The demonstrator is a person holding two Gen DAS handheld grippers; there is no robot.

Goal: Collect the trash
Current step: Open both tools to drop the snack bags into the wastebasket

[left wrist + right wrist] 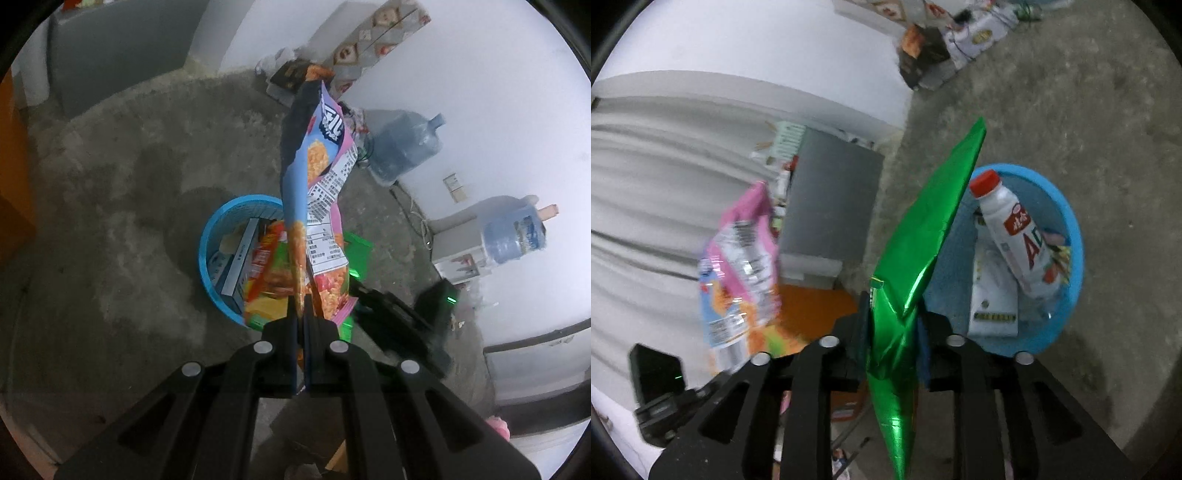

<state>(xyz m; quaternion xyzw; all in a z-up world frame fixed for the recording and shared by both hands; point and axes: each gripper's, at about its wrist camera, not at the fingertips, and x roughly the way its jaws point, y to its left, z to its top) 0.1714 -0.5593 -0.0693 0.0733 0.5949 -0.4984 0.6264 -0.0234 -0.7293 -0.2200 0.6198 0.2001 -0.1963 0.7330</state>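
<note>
Snack bag (325,177), perhaps over basket (214,236)

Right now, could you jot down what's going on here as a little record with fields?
Setting: concrete floor, white wall
Bin: blue, holds a white bottle, boxes and wrappers
Left gripper: shut on a pink-and-blue snack bag, near the bin
Right gripper: jaws apart, a green foil bag between them, beside the bin
Nearby: two water jugs
</note>
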